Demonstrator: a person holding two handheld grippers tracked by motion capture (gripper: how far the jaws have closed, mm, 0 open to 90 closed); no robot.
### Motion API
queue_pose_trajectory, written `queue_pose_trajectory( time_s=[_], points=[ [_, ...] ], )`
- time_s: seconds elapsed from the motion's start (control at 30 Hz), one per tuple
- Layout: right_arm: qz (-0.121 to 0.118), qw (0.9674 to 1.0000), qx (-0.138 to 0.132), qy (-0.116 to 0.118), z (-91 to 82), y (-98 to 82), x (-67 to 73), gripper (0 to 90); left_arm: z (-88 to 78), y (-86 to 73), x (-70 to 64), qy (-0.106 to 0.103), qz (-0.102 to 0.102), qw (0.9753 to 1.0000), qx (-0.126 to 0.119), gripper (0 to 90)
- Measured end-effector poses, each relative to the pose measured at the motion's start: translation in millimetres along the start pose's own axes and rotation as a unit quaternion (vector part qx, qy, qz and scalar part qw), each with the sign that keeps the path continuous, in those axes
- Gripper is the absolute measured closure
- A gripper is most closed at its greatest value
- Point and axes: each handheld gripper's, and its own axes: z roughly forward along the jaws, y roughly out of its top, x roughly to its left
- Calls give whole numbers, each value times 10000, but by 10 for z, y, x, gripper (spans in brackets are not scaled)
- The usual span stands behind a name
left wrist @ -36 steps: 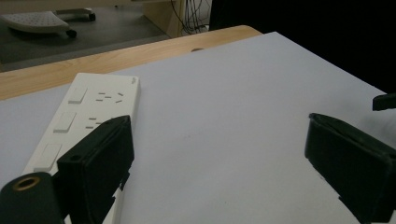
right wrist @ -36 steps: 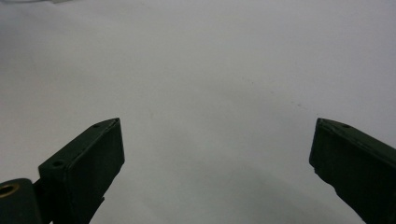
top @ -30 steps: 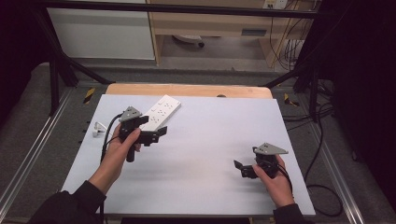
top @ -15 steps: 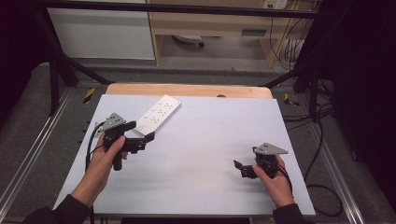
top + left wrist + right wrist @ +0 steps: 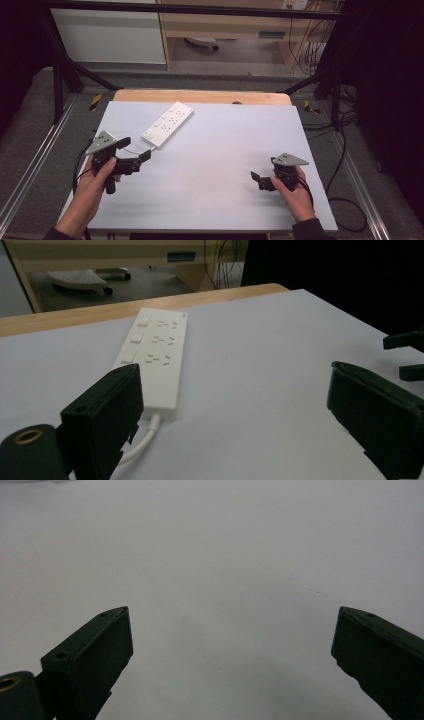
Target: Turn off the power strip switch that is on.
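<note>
A white power strip lies slantwise at the back left of the pale table, its white cord running off its near end. My left gripper is held just in front of that end, open and empty. In the left gripper view the power strip and its cord lie ahead of the left jaw, with the gripper spread wide. My right gripper rests near the front right, open, pointing left. In the right gripper view the gripper frames bare table surface.
A wooden strip borders the table's far edge. Metal rails run along both sides of the table. Behind it stand a white cabinet and a wooden shelf, and cables lie on the floor at the right.
My left gripper has drawn back to the left and toward the person, off the power strip's near end. The right gripper has stayed where it was.
</note>
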Motion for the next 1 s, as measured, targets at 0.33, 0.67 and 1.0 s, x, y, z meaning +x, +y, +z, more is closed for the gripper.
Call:
queue_pose_trajectory(
  time_s=[0.33, 0.67, 1.0],
  points=[
    [-2, 10000, -13, -35, -3, 1, -9, 36, -243, -360, 131, 129, -219, 9996, -91, 79],
    [-7, 10000, -7, -53, 0, 2, -11, 36, -210, -716, 84, 94, -286, 9994, 182, 83],
    [-2, 10000, -16, -63, 1, 2, -17, 36, -81, -919, -42, -75, -163, 9978, 635, 88]
  ],
)
